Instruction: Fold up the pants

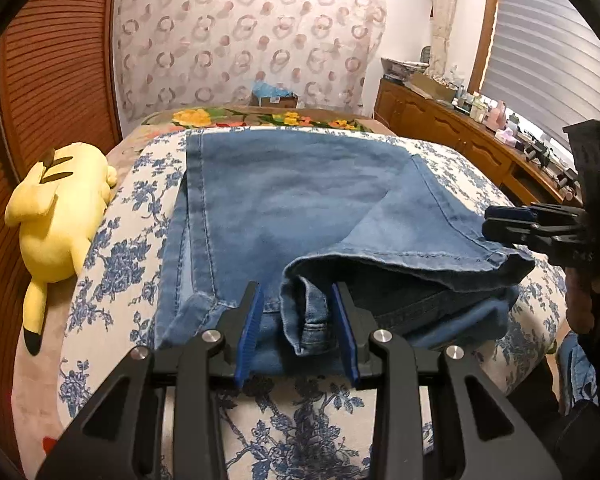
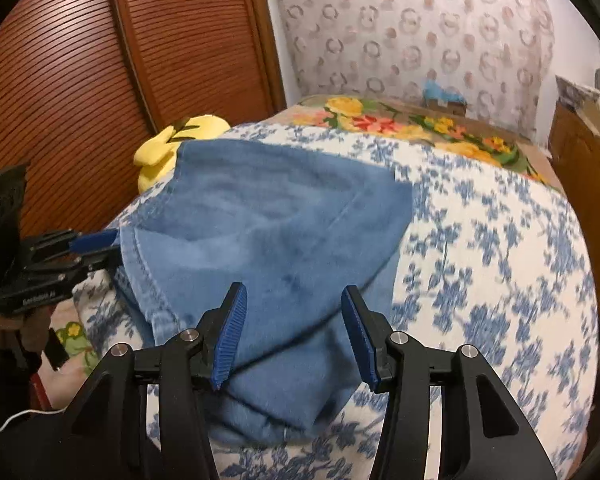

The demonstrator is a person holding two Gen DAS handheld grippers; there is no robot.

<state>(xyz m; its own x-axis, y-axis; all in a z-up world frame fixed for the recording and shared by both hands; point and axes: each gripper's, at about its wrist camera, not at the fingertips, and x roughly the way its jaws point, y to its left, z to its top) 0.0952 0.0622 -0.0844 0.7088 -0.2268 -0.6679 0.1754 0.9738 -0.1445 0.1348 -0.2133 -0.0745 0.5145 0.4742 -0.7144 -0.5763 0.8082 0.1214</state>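
Now jeans lie part-folded on bed. Left tongs straddle a denim fold, grip unclear; right tongs gape, empty. Next: pinch both layers w/ edges aligned, smooth flat.

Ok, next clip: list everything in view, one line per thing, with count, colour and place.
jeans: one, blue denim, folded on the bedspread, nearest layers loose.
bedspread: one, white with blue flowers, under the jeans.
blanket: one, brown with bright flowers, far end of the bed.
plush toy: one, yellow, beside the jeans near the wooden door.
dresser: one, brown wood, under the blinds, small items on top.
left gripper: black, blue pads, open, jeans edge between them.
right gripper: black, blue pads, open over the jeans.
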